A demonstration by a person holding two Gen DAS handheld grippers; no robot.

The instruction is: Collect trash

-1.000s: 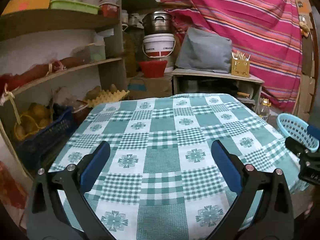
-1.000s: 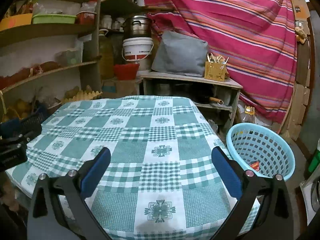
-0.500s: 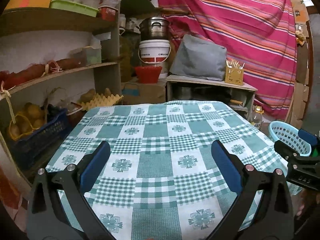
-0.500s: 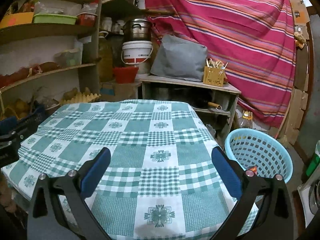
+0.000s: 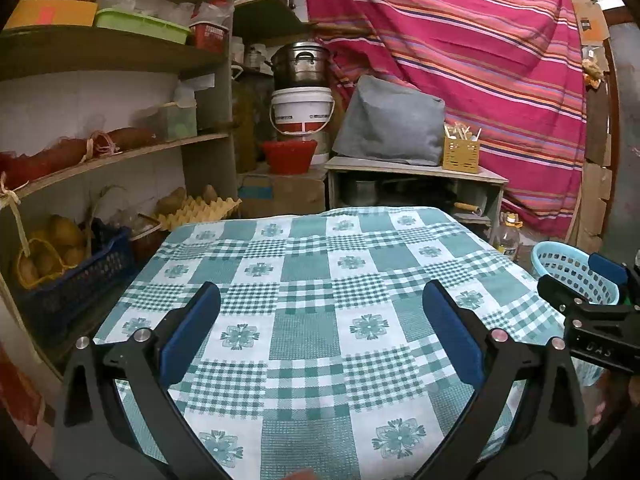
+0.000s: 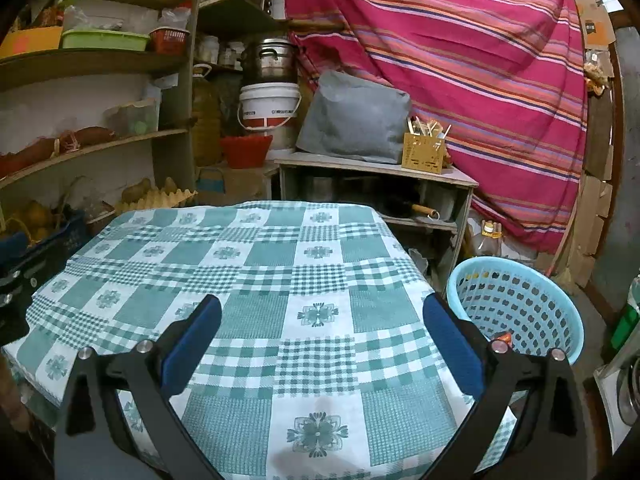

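A table under a green-and-white checked cloth (image 5: 312, 280) (image 6: 256, 272) fills both views, with no trash showing on it. My left gripper (image 5: 320, 308) hangs open over the near part of the cloth, nothing between its blue pads. My right gripper (image 6: 322, 310) is open too, over the cloth's near right side; it also shows at the right edge of the left wrist view (image 5: 592, 292). A light blue plastic basket (image 6: 516, 308) (image 5: 568, 276) stands on the floor right of the table, with a small red wrapper (image 6: 505, 338) inside it.
Wooden shelves (image 5: 100, 160) with produce, trays and a blue crate (image 5: 80, 280) line the left side. Behind the table are a low cabinet (image 6: 376, 176) with a grey cushion, a white bucket (image 5: 302, 110) and a striped pink curtain (image 6: 460, 60). A plastic bottle (image 6: 490, 236) stands near the basket.
Both grippers have drawn back from the table and risen, so more of the cloth and its far edge shows. Both stay open and empty.
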